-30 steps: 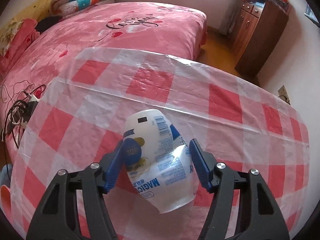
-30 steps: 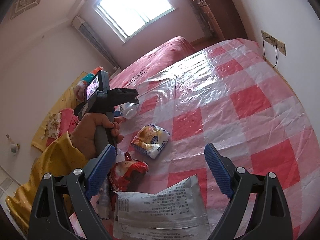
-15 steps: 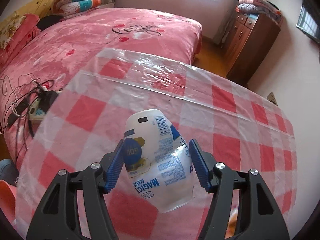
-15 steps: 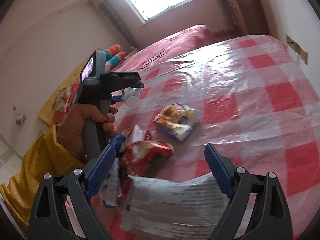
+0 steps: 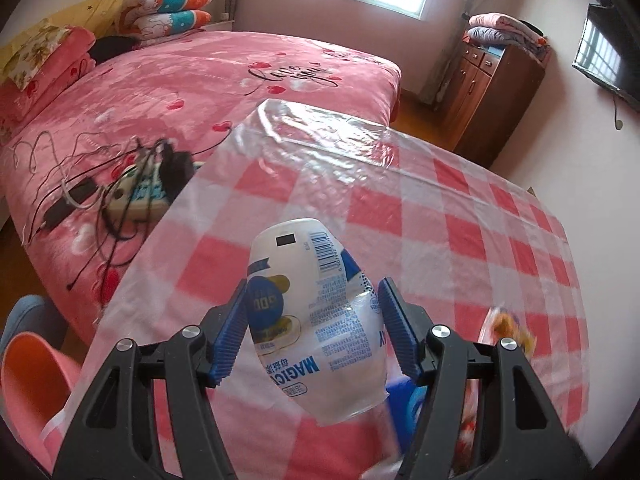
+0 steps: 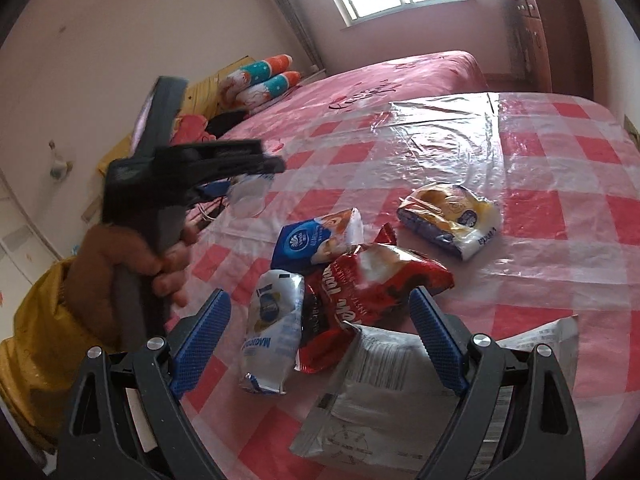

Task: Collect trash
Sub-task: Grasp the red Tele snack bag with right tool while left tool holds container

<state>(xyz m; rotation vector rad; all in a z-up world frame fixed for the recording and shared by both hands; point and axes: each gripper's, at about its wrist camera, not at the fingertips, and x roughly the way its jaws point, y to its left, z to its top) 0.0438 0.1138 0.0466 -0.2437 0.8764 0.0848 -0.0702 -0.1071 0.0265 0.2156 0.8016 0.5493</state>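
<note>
Left tongs (image 5: 312, 330): I have them closed on a white plastic wrapper (image 5: 316, 320), its blue print upside down. It hangs above the checked counter (image 5: 460, 240), pinched across the middle, lower end free.
Orange bin (image 5: 28, 380): an orange rim at the far left edge, below counter level. My guess is this is where the trash goes; I can't confirm it.
Trash on counter: white Magico pouch (image 6: 270, 332), blue packet (image 6: 304, 246), red snack bag (image 6: 372, 284), yellow bun wrapper (image 6: 448, 216), grey foil bag (image 6: 400, 392). All lie loose and close together, the pouch, red bag and grey bag overlapping.
Right tongs (image 6: 316, 340): wide apart, holding nothing, poised above the pouch and red bag.
Risk, left: the film is slick and crumpled; a quick swing could let it slip out short of the bin.
Risk, right: closing here may catch two overlapping wrappers, or only an edge that pulls free.
Hidden: bin mostly cut off; grey bag's near end sits behind the right tongs; left tongs blurred in the right view.
</note>
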